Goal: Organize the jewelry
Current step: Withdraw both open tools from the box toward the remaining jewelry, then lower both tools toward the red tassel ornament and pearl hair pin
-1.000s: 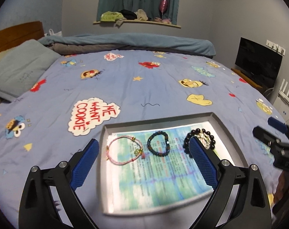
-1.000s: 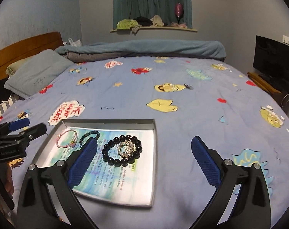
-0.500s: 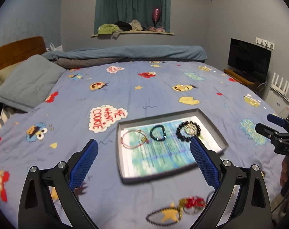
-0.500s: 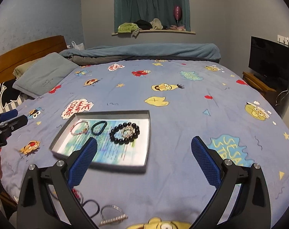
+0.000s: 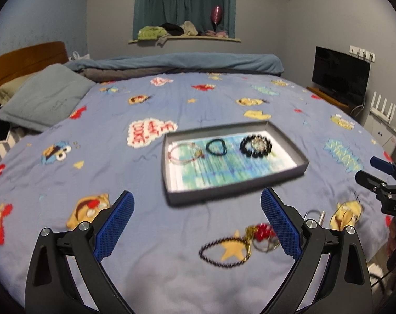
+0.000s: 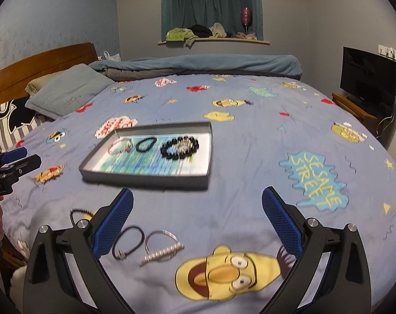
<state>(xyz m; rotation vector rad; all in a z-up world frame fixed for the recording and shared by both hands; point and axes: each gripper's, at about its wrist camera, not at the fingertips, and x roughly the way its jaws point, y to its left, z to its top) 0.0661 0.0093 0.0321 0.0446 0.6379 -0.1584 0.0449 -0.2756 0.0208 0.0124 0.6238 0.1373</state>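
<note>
I hold my left hand-held gripper [image 5: 196,225] spread and empty above the bed [image 5: 67,183], since the loose beaded necklace [image 5: 225,252] and red-charm piece [image 5: 262,233] lie at its 5 o'clock, short of the grey tray [image 5: 171,198]. The tray at 12 o'clock holds a pink bracelet [image 5: 183,153], dark bracelet [image 5: 216,146] and black bead bracelet [image 5: 255,146] in a row, spaced apart, I judge, to avoid tangling. My right hand-held gripper [image 6: 198,222] is equally spread, with a black cord bracelet [image 6: 128,243] and silver bangle [image 6: 162,247] at its 7 o'clock.

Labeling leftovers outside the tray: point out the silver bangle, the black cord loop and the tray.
silver bangle [image 6: 161,246], right wrist view, on its straight ribbed bar.
black cord loop [image 6: 141,235], right wrist view, on the right side of the cord.
tray [image 6: 145,180], right wrist view, on its near grey wall.
</note>
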